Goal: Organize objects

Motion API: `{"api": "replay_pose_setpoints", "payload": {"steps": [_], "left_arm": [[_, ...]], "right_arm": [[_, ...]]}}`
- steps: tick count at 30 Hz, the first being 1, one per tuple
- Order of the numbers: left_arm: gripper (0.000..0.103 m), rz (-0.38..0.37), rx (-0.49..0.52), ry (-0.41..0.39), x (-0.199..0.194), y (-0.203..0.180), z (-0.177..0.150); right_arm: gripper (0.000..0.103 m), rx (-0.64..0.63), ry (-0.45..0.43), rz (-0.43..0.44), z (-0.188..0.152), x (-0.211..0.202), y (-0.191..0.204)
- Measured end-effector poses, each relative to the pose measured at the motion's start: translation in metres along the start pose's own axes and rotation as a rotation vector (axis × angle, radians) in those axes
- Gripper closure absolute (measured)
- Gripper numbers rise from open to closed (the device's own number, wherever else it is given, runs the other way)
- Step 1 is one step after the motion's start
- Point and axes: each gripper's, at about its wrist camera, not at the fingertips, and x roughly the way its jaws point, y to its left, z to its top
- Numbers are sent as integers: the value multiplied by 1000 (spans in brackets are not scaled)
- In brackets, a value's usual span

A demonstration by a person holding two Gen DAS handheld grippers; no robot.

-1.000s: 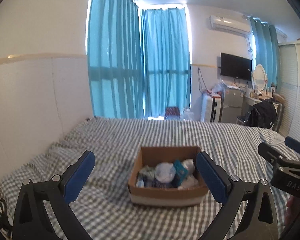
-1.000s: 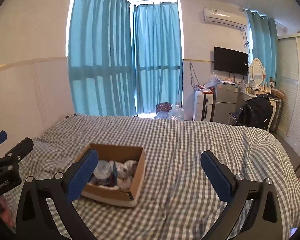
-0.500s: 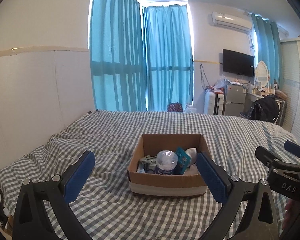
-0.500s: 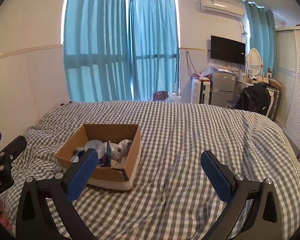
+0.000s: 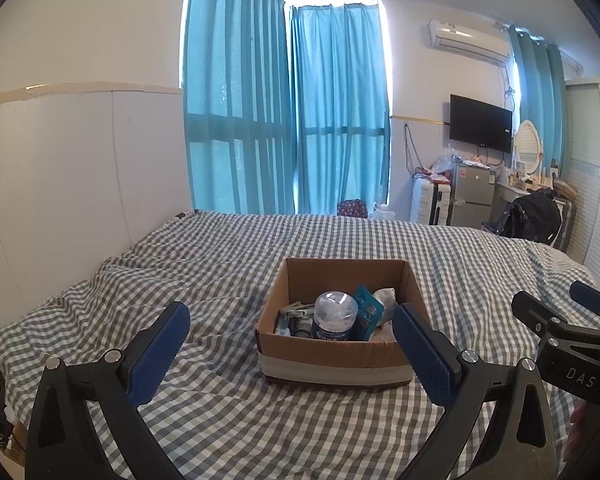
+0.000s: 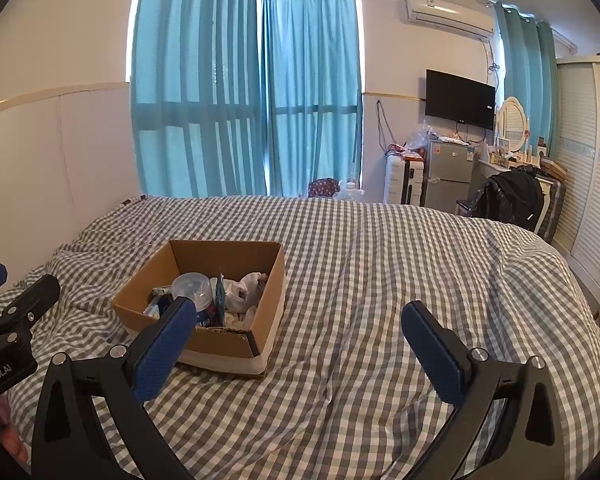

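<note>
Objects for organizing: all visible ones inside one cardboard box (image 5: pixel 332 356), none loose on the bed cover (image 5: pixel 220 272).

Left gripper (image 5: pixel 290 316): jaws spread wide, nothing between the blue pads, held in the air in front of the box and aimed straight at it. Right gripper (image 6: pixel 298 310): also wide apart and empty, held beside the left one, with the box showing behind its left pad and bare checked cover ahead.

Box: open on top, standing flat on the bed, nearer to the left edge than to the right edge, well away from the far edge. Inside: a clear plastic bottle (image 5: pixel 335 314) with blue label about in the middle, a teal packet (image 5: pixel 366 310) leaning just right of it, white cloth (image 6: pixel 244 290) in the right part, some small grey and white items on the left, too small to name.

Step in hand, as a judgement: not settled. Fits a time when the things wait in the box to be taken out and sorted; fits equally a time when they are already gathered into it and both grippers hang free.

For any reach into the box: approach from above, jaws kept wide, care with the packed contents, since the bottle looks round and the cloth soft.
</note>
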Motion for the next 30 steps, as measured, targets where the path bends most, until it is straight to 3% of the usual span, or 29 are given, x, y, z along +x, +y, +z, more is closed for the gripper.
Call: {"api": "replay_pose_setpoints", "payload": {"steps": [30], "left_arm": [[0,1,-12,23,1,10,-1]], "right_arm": [[0,-29,21,-13,-3,2,13]]}}
